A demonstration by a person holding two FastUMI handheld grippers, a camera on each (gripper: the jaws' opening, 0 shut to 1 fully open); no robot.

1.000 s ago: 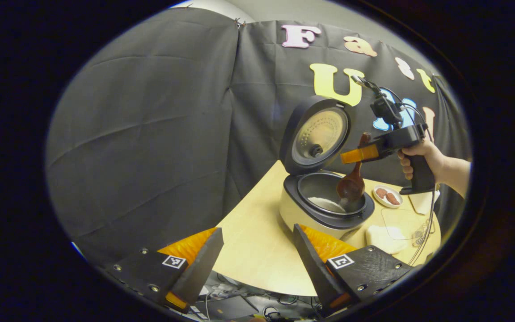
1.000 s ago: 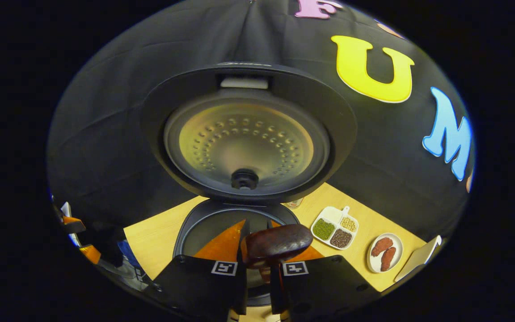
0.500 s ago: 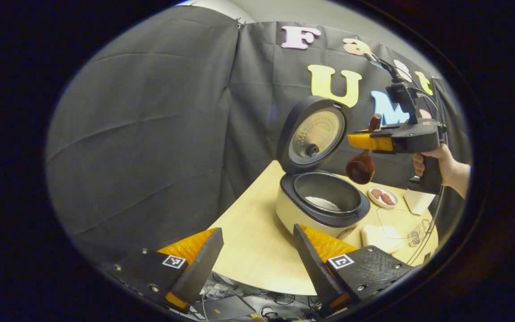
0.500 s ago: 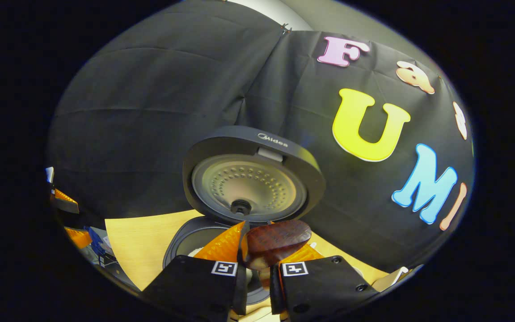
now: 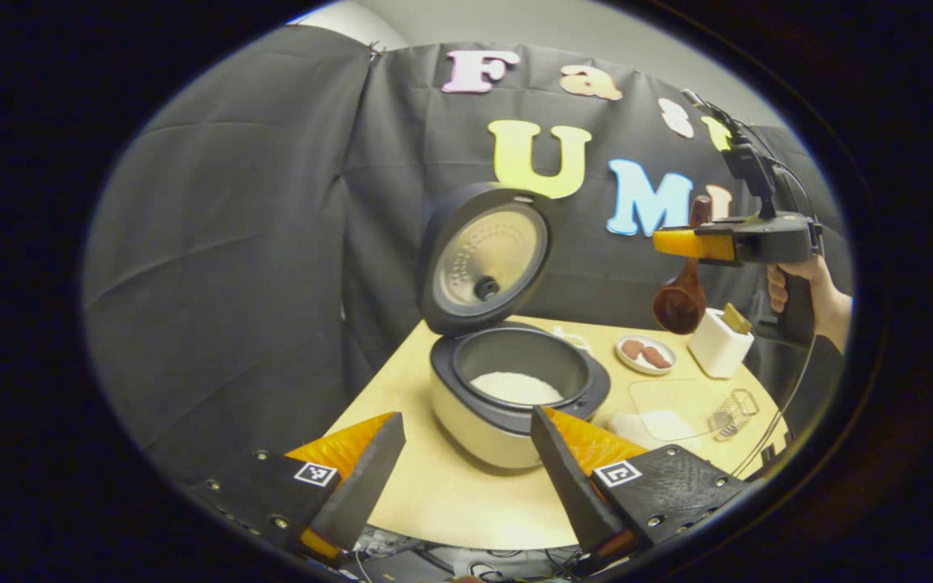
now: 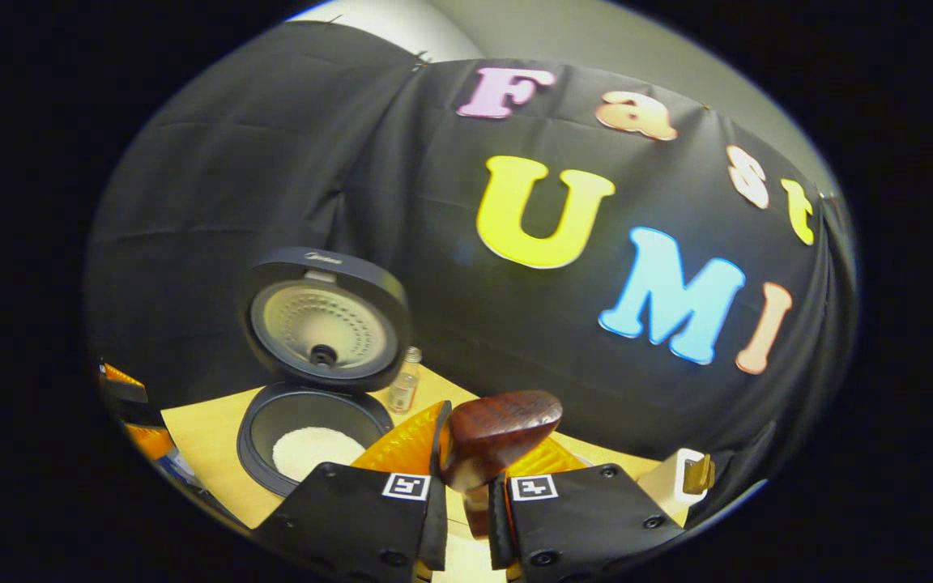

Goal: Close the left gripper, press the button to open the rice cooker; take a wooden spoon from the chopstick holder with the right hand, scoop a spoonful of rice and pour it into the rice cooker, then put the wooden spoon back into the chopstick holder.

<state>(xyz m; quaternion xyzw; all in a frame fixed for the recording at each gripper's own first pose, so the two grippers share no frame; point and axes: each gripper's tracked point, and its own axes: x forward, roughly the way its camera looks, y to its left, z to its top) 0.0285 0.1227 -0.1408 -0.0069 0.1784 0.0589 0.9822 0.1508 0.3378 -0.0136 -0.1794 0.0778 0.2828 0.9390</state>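
- Wooden spoon (image 5: 679,301) hangs bowl-down, clamped in the right hand-held gripper (image 5: 683,244) above the white chopstick holder (image 5: 717,343) near the table's far right edge.
- Left hand-held gripper (image 5: 466,465) gapes empty (idle).
- Risk: a misaligned descent could tip the holder.

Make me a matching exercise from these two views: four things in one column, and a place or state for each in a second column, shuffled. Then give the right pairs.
Things:
1. rice cooker
2. wooden spoon
3. small plate
4. left gripper

States or places:
A. open, holding nothing
B. lid up, white rice in the pot
C. clamped in the right gripper, hanging bowl down above the table
D. on the table between the cooker and the white chopstick holder

Pairs: 1-B, 2-C, 3-D, 4-A
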